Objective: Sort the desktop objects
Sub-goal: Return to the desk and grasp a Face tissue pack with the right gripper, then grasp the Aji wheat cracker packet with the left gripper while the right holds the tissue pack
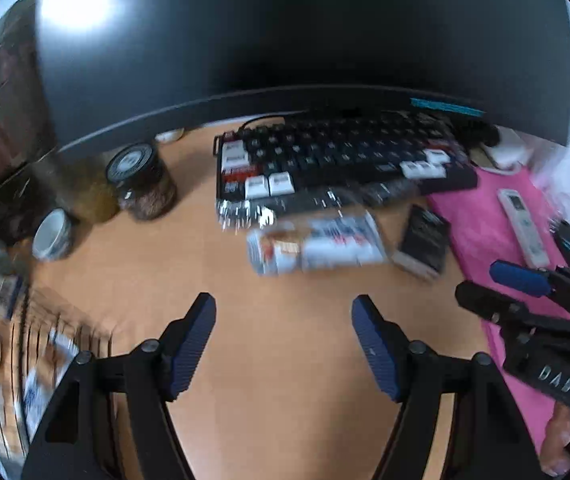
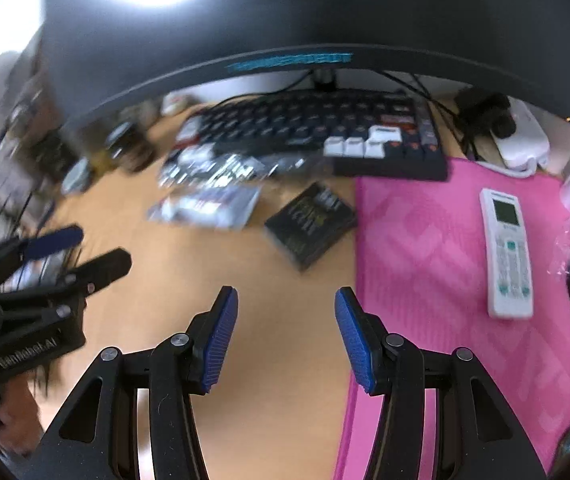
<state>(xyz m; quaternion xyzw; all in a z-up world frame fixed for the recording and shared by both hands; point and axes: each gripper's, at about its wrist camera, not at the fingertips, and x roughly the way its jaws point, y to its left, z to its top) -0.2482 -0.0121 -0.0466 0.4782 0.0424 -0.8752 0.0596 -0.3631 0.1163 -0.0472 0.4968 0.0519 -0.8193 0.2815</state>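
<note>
Clearly, "GenRobot.AI" can be read on the left tool [image 2: 67, 248], "DAS" on the right tool [image 1: 497, 284]; both are spread and empty above the tabletop [image 1: 285, 280]. Blurred snack packets [image 1: 317, 246] lie before the keyboard [image 1: 341, 152].

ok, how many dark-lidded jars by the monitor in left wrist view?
2. A jar with dark contents stands left of the keyboard; a jar with yellowish contents sits touching its left side. Blur and the monitor may hide more.

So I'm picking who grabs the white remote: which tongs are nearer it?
Right. The right tongs hover at the pink mat's edge, beside the white remote; the left tongs are over bare desk, farther away.
</note>
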